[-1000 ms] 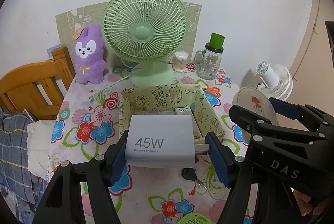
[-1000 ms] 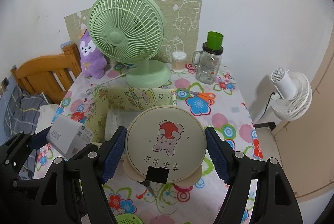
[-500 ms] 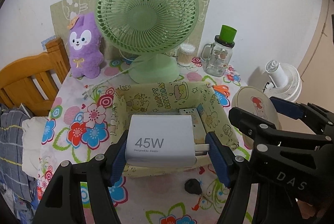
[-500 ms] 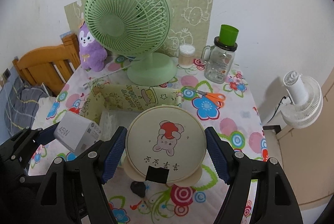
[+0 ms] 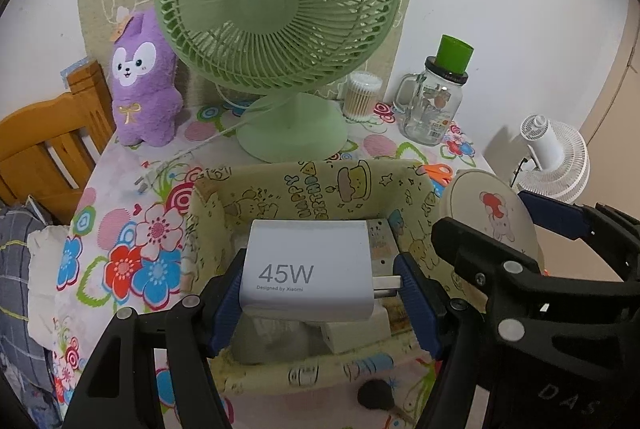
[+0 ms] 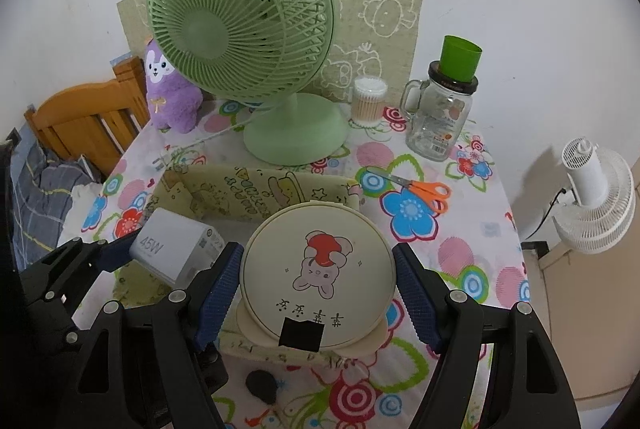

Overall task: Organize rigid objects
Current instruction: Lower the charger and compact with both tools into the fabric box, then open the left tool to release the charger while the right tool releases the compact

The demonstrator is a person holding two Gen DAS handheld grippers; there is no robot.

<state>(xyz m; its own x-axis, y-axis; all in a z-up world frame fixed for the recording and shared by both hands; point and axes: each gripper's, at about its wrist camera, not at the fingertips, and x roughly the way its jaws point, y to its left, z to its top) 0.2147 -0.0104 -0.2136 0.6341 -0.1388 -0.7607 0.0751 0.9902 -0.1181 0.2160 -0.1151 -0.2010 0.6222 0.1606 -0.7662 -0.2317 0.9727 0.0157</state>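
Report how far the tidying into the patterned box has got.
Done: a white block and a grey item already lie in the patterned storage box. In hand: the left hand-held gripper holds the 45W charger over the box; the right hand-held gripper holds the round cartoon mirror. Left: release both; the orange scissors and a small black object lie on the tablecloth.

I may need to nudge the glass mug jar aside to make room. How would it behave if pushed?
The glass mug jar looks rigid and breakable. It is tall for its base, so a high push may tip it. The green cup on its lid seems loose and could topple off.
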